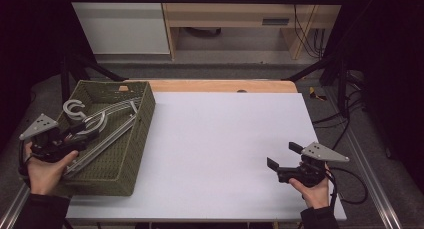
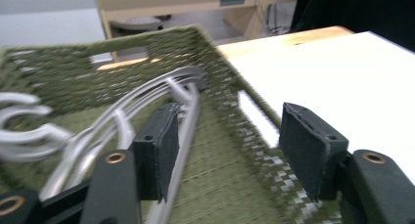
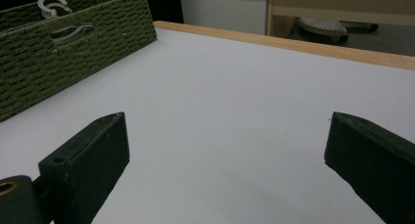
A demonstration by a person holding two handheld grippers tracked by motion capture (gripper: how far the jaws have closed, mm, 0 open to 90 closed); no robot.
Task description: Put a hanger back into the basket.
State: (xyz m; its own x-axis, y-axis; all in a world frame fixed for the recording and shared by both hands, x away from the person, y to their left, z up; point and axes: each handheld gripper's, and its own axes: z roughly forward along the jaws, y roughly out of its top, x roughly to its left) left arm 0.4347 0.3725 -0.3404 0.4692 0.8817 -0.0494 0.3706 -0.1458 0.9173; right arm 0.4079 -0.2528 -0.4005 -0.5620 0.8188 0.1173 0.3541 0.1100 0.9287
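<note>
Item: grey plastic hangers (image 1: 102, 126), several, stacked inside green woven basket (image 1: 142, 120). They lie slantwise along basket floor, hooks (image 1: 74, 109) curled up toward far-left corner, long bars running toward near edge. In left gripper view the hangers (image 2: 122, 114) show blurred, arms sweeping from lower left up to basket's far wall (image 2: 63, 82).

Left gripper (image 1: 75, 134): held over near-left part of basket, just above hangers, grey three-cornered plate on top. Jaws approx. half apart; nothing pinched between them. In its own view one pad (image 2: 161, 150) sits right in front of a hanger bar, other pad (image 2: 308, 150) over basket's right wall; contact w/ bar can't be told from blur. Left hand (image 1: 45, 171) grips body at basket's near-left corner.

Basket: stands on left side of white table top (image 1: 225, 139), slightly skewed, handle slot in far wall. In right gripper view basket (image 3: 58, 53) at upper left, hook (image 3: 51, 6) peeking over rim.

Right gripper (image 1: 281, 158): near-right part of table, well apart from basket, pointing left. Jaws wide, empty; bare white surface between pads (image 3: 98, 160).

Bkgd: wooden table edge (image 1: 220, 85), pale cabinet beyond.
</note>
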